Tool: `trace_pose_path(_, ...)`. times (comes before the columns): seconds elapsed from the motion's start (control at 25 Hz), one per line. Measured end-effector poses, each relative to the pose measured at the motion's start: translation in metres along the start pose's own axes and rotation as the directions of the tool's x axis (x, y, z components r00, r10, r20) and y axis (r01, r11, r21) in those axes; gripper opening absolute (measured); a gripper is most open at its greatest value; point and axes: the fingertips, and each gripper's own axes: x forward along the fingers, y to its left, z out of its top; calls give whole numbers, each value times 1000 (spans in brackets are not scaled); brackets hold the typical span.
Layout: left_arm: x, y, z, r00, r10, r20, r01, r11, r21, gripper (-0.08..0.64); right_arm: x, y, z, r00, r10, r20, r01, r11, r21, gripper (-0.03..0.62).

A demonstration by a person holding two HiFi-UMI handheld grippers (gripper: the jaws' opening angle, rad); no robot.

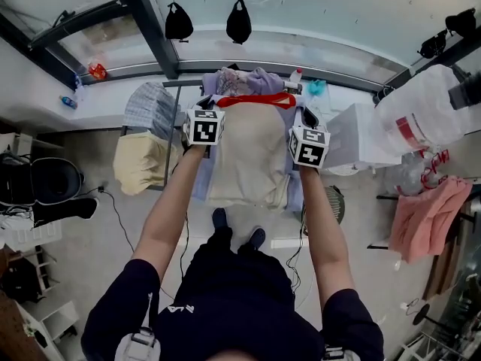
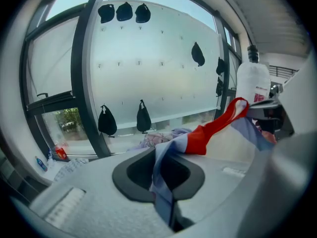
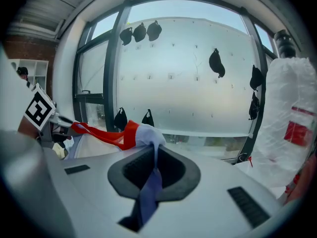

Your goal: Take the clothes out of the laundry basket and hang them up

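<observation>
A shirt [image 1: 248,160] with a cream body, pale blue sleeves and a red collar [image 1: 257,100] hangs spread between my two grippers. My left gripper [image 1: 206,111] is shut on the shirt's left shoulder; in the left gripper view the blue fabric [image 2: 163,182] is pinched between the jaws of that gripper [image 2: 161,155], and the red collar [image 2: 213,129] runs off to the right. My right gripper [image 1: 304,120] is shut on the other shoulder, the blue cloth [image 3: 148,187] clamped in the same gripper [image 3: 151,158]. The shirt hangs in front of a drying rack [image 1: 171,119].
The rack holds a blue checked cloth [image 1: 150,107] and a yellow one [image 1: 139,160]; purple and floral clothes [image 1: 244,80] lie behind the shirt. A white plastic bag [image 1: 421,119] and a pink garment [image 1: 428,216] are at the right. Window frames and black hanging bags [image 1: 239,21] stand ahead.
</observation>
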Motion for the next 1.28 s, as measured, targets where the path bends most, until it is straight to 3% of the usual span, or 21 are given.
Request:
trace_pose_path(0.04,4,-2,-5,1000,-11,-6,11,1000,-13,26,7,1,-10,1000,8,-28,-8,1000,4,20)
trace_pose_path(0.16,15,-4,-19,999,-44,-32,42,998,-51,38,26,3,-38,991,57,-120,-49,996,70,189)
trace_pose_path(0.24,22,-7,-31,996,-63,-68,60,997,-52,183,32,0,-48,988,66,-143,-51,993,102,242)
trace_pose_path(0.32,22,-10,-41,993,-81,-82,77,995,-56,269,31,-4,-53,988,57,-147,-43,994,97,249)
trace_pose_path(0.4,19,-10,-47,992,-97,-76,92,993,-75,293,28,-4,-56,987,61,-147,-47,994,95,258)
trace_pose_path(0.68,-6,-7,-48,995,-103,-17,101,988,-116,298,3,7,-47,990,118,-78,-109,988,109,281)
trace_pose_path(0.88,-50,-12,-40,994,-38,98,46,995,-86,298,-36,14,-38,989,149,11,-149,975,163,310)
trace_pose_path(1.12,-109,-21,-48,980,20,199,2,994,-109,298,-85,28,-48,979,186,82,-194,976,103,313)
trace_pose_path(1.28,-144,-34,-65,974,23,228,10,990,-143,298,-122,33,-57,973,197,125,-210,972,106,313)
